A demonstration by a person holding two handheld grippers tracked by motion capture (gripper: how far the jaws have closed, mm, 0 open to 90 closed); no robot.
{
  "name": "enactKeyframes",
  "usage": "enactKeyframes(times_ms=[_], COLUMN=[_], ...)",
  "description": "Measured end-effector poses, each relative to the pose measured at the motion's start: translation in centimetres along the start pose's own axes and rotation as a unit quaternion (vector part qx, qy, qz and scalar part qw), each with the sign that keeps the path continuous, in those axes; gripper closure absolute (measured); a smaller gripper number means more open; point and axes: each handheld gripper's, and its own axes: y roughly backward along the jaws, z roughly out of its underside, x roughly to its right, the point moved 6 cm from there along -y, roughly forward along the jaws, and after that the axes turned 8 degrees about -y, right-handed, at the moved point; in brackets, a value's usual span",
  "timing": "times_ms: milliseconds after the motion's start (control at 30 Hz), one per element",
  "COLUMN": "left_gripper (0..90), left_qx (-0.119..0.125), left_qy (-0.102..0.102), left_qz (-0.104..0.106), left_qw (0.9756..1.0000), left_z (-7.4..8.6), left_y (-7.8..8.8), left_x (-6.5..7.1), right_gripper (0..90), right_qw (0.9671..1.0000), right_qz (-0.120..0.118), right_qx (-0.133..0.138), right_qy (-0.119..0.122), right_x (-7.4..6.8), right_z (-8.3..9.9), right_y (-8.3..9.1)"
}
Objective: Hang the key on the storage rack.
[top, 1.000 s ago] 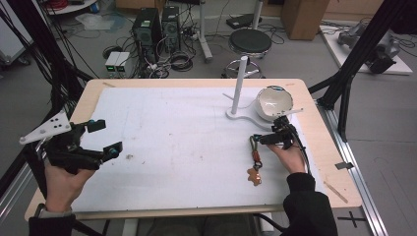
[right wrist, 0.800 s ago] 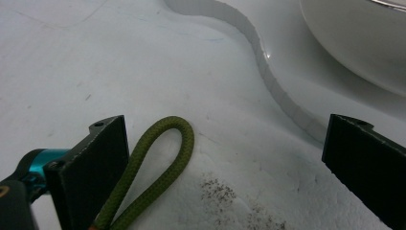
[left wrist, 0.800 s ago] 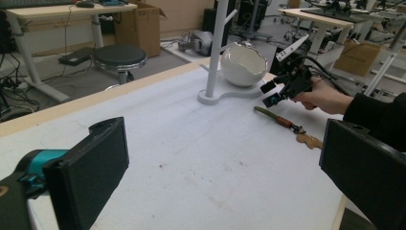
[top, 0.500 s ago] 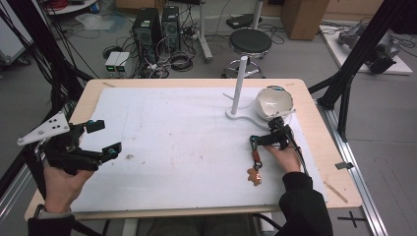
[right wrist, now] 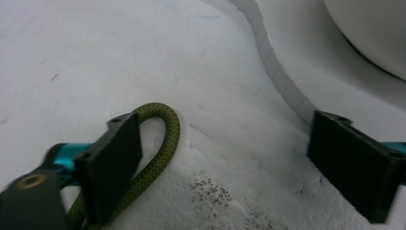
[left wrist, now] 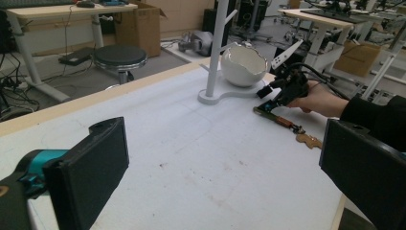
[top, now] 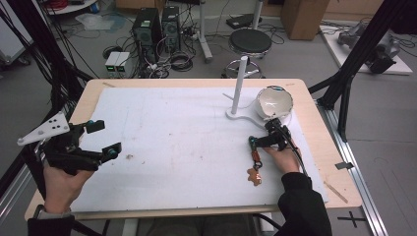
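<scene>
A keychain (top: 255,160) lies on the white mat: an olive-green cord loop (right wrist: 163,143), brown beads and a brown biscuit-shaped charm (top: 254,177). My right gripper (top: 261,135) rests low over the mat at the cord's far end, open. In the right gripper view its left jaw touches the loop, the cord curving round that jaw's tip, and the wide gap (right wrist: 234,153) between the jaws holds only bare mat. My left gripper (top: 104,139) hovers at the table's left side, open and empty (left wrist: 225,172). The left gripper view shows the keychain (left wrist: 287,122) far off.
A white stand with an upright post (top: 239,86) and flat base (right wrist: 297,62) sits just beyond the right gripper. A white eggshell-like bowl (top: 274,101) rests on its right side. The mat (top: 187,142) has small brown stains.
The right gripper has shifted slightly left and toward the person, down to the cord loop. The left gripper has barely moved.
</scene>
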Motion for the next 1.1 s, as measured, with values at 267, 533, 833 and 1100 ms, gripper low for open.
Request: enactKeyframes(times_ms=[267,533,833,1100], left_gripper=[3.4,3.4,3.4,3.4], left_qx=[-0.001,-0.002,-0.003,0.000], left_qy=[0.003,0.002,0.002,0.002], left_qz=[-0.003,-0.002,-0.005,-0.007], left_qw=[1.0000,1.0000,1.0000,1.0000], left_z=[0.1,0.0,0.1,0.0], left_y=[0.0,-0.1,-0.1,0.0], left_x=[-0.1,0.0,-0.1,-0.1], right_gripper=[37.5,78.9,84.0,84.5], right_qw=[0.9993,0.9974,0.9969,0.9895], right_qz=[-0.010,-0.039,-0.042,-0.059], right_qx=[0.032,0.039,0.055,0.129], right_qy=[0.015,0.048,0.038,0.028], right_x=[-0.5,-1.7,-1.4,-1.2], right_z=[0.3,0.5,0.2,-0.8], right_y=[0.4,0.8,1.5,4.9])
